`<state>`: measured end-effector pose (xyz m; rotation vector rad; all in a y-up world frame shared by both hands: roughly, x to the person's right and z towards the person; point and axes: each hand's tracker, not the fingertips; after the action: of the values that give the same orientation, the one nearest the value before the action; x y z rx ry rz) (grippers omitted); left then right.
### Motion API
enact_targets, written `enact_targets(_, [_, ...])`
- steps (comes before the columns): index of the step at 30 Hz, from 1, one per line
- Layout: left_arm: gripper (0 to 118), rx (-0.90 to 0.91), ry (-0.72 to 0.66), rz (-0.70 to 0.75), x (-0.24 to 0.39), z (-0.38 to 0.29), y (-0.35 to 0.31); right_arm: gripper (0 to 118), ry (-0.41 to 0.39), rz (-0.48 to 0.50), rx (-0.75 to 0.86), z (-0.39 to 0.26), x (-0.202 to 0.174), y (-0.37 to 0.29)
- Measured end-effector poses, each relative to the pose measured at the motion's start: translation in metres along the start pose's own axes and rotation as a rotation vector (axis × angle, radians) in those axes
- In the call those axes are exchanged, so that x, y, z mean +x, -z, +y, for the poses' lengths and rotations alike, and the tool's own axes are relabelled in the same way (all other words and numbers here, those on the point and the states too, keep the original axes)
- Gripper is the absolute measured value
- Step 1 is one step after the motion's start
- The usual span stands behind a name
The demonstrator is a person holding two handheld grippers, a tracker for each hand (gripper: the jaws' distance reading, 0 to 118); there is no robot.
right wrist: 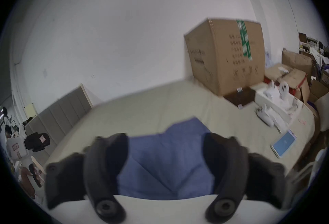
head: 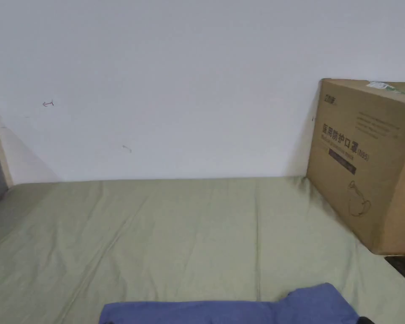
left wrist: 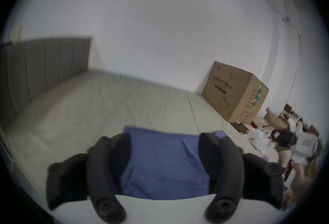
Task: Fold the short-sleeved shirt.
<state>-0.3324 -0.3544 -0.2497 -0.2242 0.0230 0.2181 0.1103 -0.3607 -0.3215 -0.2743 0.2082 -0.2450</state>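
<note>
- Left gripper (left wrist: 163, 140): jaws wide apart, nothing clamped. Blue short-sleeved shirt (left wrist: 165, 162) lies btwn them in the left gripper view, on the green bed sheet (head: 176, 228) near the front edge of the bed. Can't tell if the jaws touch the cloth or hang above it.
- Risk here, my read: if this gripper closes low it could pinch sheet w/ shirt, and the sheet lifts along w/ the fold. The sheet already shows long creases, so it looks loose enough to bunch.
- Shirt's far edge runs fairly straight in the head view, w/ a sleeve-like bump at the right (head: 319, 299). A grab there that catches one layer only would prob. skew the fold.
- Right gripper (right wrist: 165, 140): jaws also spread, empty; blue cloth w/ diagonal creases btwn them. Both gripper views are blurred, so exact contact is unclear.
- Uneven grabs by the two sides = a crooked hem, likely.
- Cardboard box (head: 366, 164) stands on the bed at the right, against the wall, well apart from the shirt; a wide swing could still knock it.
- Writing: printed text, a small logo and a line drawing on the box front, green tape on its top.
</note>
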Motion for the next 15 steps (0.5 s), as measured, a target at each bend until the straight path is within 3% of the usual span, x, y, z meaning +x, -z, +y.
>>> enact_targets(1, [45,0.022,0.02,-0.014,0.006,0.006,0.001,53,-0.014,-0.006,0.033,0.003,-0.008,0.003])
enact_targets(2, [13,0.024,0.055,0.006,0.012,0.013,0.006,24,-0.024,-0.02,0.048,0.006,-0.015,0.008])
enact_targets(3, [0,0.029,0.089,0.047,0.012,0.017,0.012,4,-0.023,-0.023,0.055,0.009,-0.019,0.012])
enact_targets(7, [0,-0.021,-0.037,0.008,-0.008,0.055,0.044,2,0.036,0.046,0.035,0.022,-0.021,0.036])
enact_targets(10, [0,-0.346,-0.128,0.025,-0.044,0.079,0.116,2,0.063,0.074,0.01,0.026,-0.017,0.05])
enact_targets(12, [0,-0.618,-0.203,-0.038,-0.08,0.074,0.18,2,0.071,0.071,-0.021,0.024,-0.014,0.061])
enact_targets(15, [0,-0.811,-0.183,0.016,-0.114,0.049,0.252,2,0.102,0.062,-0.08,0.016,-0.007,0.074])
